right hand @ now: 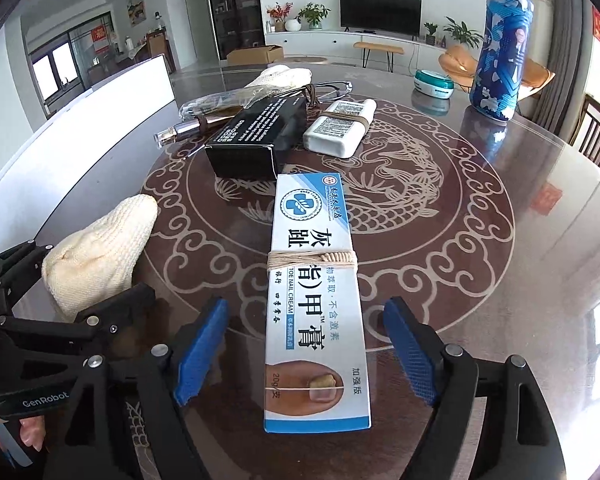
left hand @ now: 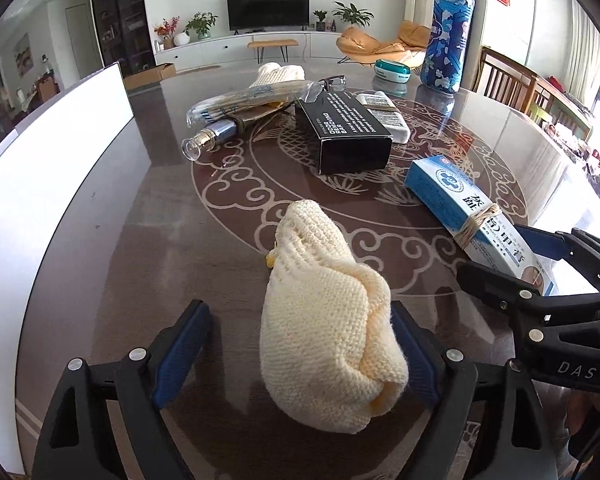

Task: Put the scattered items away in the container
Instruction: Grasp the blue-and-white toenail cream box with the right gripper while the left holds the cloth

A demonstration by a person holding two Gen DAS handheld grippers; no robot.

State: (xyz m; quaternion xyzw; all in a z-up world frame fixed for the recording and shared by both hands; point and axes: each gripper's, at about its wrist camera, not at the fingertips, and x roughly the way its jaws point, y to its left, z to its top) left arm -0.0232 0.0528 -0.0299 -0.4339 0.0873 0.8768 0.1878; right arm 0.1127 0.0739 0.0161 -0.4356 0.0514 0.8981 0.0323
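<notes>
A cream knitted pouch (left hand: 324, 320) lies on the dark patterned table (left hand: 160, 220), between the fingers of my left gripper (left hand: 300, 344). The jaws stand wide; the left pad is well clear of it and the right pad is close beside it. A blue-and-white toenail cream box (right hand: 316, 280), bound with string, lies lengthwise between the fingers of my right gripper (right hand: 306, 350), with a gap on each side. The white container (left hand: 60, 140) stands along the table's left edge. Each gripper shows in the other's view: right gripper (left hand: 520, 260) over the cream box (left hand: 460, 200), left gripper (right hand: 72, 280) around the pouch (right hand: 100, 248).
Mid-table lie a black box (left hand: 352, 132), a white bottle (left hand: 384, 116), a glass vial (left hand: 208, 140), a plastic-wrapped bundle (left hand: 252, 98), a second knitted piece (left hand: 280, 72) and glasses (left hand: 332, 80). A tall blue bottle (left hand: 448, 40) and a teal tin (left hand: 392, 70) stand far right. Chairs (left hand: 520, 88) line the right side.
</notes>
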